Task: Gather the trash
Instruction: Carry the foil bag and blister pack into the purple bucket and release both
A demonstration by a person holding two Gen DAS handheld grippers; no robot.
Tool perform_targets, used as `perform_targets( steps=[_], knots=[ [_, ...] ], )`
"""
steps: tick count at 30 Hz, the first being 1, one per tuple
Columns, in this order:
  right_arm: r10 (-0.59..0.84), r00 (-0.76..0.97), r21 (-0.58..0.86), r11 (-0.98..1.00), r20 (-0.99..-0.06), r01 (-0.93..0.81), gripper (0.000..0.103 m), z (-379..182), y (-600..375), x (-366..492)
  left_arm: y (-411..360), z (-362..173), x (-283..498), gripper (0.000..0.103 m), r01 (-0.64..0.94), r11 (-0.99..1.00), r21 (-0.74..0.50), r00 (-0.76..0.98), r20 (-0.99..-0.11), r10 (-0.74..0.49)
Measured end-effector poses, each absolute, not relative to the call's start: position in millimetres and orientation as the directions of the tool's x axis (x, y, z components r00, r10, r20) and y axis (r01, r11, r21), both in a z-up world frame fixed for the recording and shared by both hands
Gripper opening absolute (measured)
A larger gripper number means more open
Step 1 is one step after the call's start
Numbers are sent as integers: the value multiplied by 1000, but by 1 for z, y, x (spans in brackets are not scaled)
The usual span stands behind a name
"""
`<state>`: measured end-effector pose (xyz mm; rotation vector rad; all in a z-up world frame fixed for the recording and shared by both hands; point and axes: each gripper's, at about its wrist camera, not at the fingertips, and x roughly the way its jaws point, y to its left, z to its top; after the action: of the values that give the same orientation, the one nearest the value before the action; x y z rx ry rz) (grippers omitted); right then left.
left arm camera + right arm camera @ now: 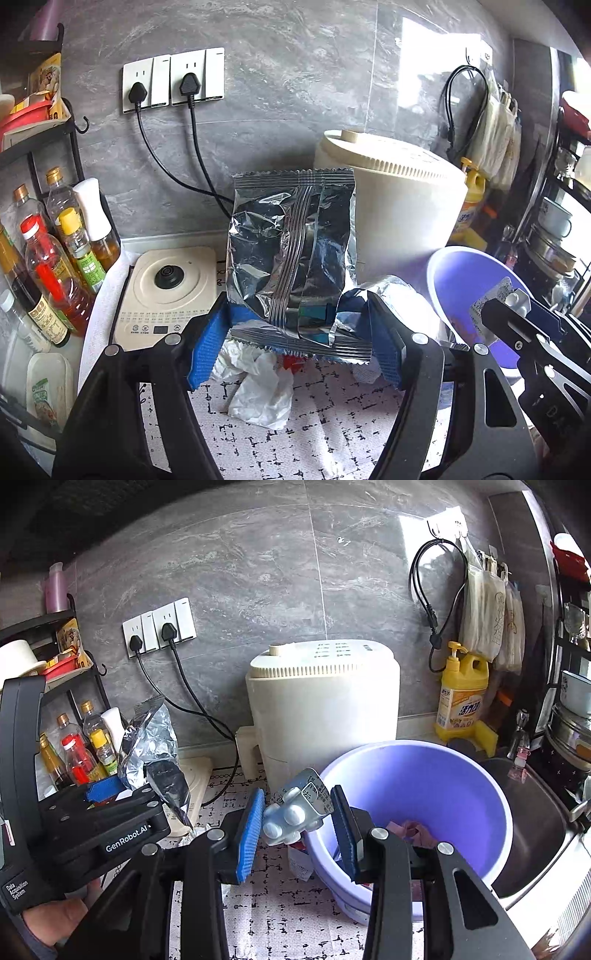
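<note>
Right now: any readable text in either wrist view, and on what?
"GenRobot.AI": left gripper body.
"Data Acquisition System": same gripper's handle.
Yellow detergent bottle: large Chinese characters, not legible.
Blister pack in right gripper: print too small.
Induction cooker panel, sauce bottles: blurred.

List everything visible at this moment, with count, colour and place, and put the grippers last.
foil snack bag: 1, silver, held upright in left jaws
pill blister pack: 1, silver, between right jaws
bucket: 1, purple, beside sink
crumpled tissue: 1, white, on patterned mat
appliance: 1, cream, against wall
induction cooker: 1, cream, left of mat
detergent bottle: 1, yellow, right of appliance
condiment bottles: several, mixed, far left
sink: 1, steel, right
left gripper: black, blue pads
right gripper: black, blue pads
</note>
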<state>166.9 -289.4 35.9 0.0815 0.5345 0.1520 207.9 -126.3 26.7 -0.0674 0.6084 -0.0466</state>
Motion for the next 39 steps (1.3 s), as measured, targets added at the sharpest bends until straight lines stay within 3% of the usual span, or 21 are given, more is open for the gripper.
perform_targets(
  steps=[7, 8, 9, 10, 29, 33, 39],
  knots=[
    [81, 866, 129, 991, -493, -20, 38, 38, -335, 172, -171, 31, 221, 70, 113, 992, -61, 813, -568, -128],
    [57, 869, 128, 992, -492, 7, 41, 38, -342, 172, -178, 32, 222, 70, 124, 991, -58, 812, -567, -135],
    [37, 868, 131, 991, -494, 33, 58, 38, -350, 174, -184, 32, 224, 70, 135, 989, -55, 812, -567, -142],
    [20, 871, 137, 989, -490, 54, 67, 39, -358, 173, -190, 33, 226, 70, 145, 988, -51, 811, -565, -148],
    [-90, 856, 163, 967, -508, 198, 68, 30, -444, 166, -278, 30, 252, 71, 330, 943, -43, 754, -590, -291],
    [-100, 850, 168, 962, -517, 216, 67, 26, -450, 165, -274, 24, 255, 84, 335, 939, -80, 729, -609, -312],
    [-65, 853, 169, 970, -519, 176, 68, 26, -435, 165, -239, 32, 247, 90, 268, 960, -85, 761, -593, -265]
  ],
)
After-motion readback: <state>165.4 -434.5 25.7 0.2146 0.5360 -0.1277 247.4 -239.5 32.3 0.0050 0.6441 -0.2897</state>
